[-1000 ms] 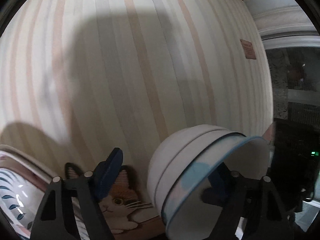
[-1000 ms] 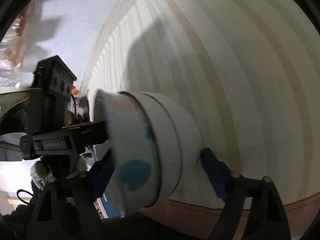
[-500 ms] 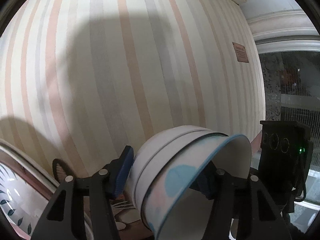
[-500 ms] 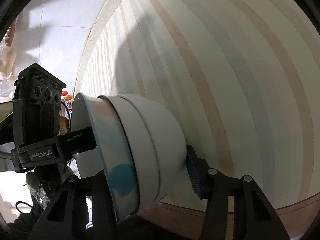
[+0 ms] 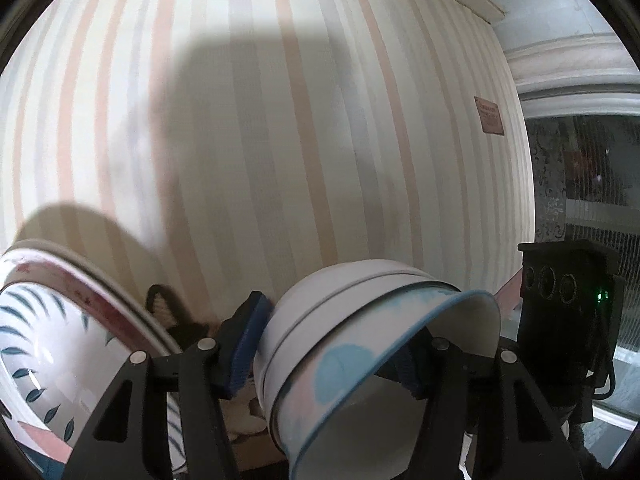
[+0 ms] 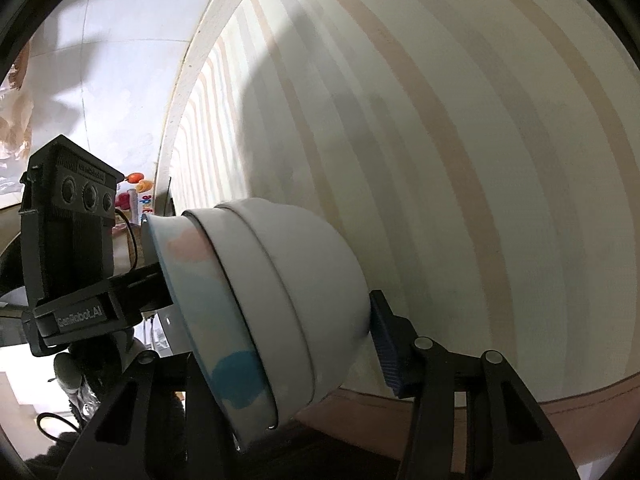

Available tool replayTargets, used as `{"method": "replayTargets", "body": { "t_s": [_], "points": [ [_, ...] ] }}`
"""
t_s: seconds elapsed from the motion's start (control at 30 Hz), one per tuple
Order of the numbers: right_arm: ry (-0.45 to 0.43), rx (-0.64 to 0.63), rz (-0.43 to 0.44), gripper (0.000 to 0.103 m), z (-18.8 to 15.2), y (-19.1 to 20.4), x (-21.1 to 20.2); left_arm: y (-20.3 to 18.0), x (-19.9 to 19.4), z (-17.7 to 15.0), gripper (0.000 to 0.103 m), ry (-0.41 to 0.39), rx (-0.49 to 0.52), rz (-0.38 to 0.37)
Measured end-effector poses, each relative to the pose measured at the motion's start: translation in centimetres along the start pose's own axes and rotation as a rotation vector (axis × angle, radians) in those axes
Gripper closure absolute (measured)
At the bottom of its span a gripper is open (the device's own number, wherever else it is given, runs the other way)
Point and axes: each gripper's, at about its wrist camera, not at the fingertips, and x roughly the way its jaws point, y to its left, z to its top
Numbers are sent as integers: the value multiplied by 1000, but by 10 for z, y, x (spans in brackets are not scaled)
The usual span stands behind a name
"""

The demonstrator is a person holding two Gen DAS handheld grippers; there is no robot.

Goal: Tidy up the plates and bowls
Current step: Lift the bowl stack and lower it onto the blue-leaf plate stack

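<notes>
A striped cloth [image 5: 280, 140] in cream, peach and grey covered the worktop. At the left edge a glazed plate with a blue leaf pattern [image 5: 36, 360] and a red-banded plate [image 5: 80, 280] beneath it were seen stacked. A nested stack of bowls [image 5: 360, 340], smooth white with pastel blotches and a thin blue rim, was held tilted on its side above the cloth. The jaws of both the left hand-held gripper [image 5: 332, 344] and the right hand-held gripper [image 6: 288, 344] had just been closing and were clamped on it. Placement was judged still outstanding.

Each wrist camera looks close along its fingers, from opposite sides, sharing the stacked bowls [image 5: 360, 344] [image 6: 280, 300] and striped wall [image 5: 280, 140] [image 6: 440, 140].
</notes>
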Motion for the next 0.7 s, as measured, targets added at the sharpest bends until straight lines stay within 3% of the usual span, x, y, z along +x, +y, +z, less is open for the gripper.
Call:
{"method": "replayTargets", "body": {
  "t_s": [0.33, 0.7],
  "points": [
    [48, -79, 15, 52, -2, 48, 1, 32, -55, -18, 48, -76, -56, 9],
    [199, -228, 45, 52, -10, 127, 67, 117, -97, -60, 48, -173, -250, 32]
  ]
}}
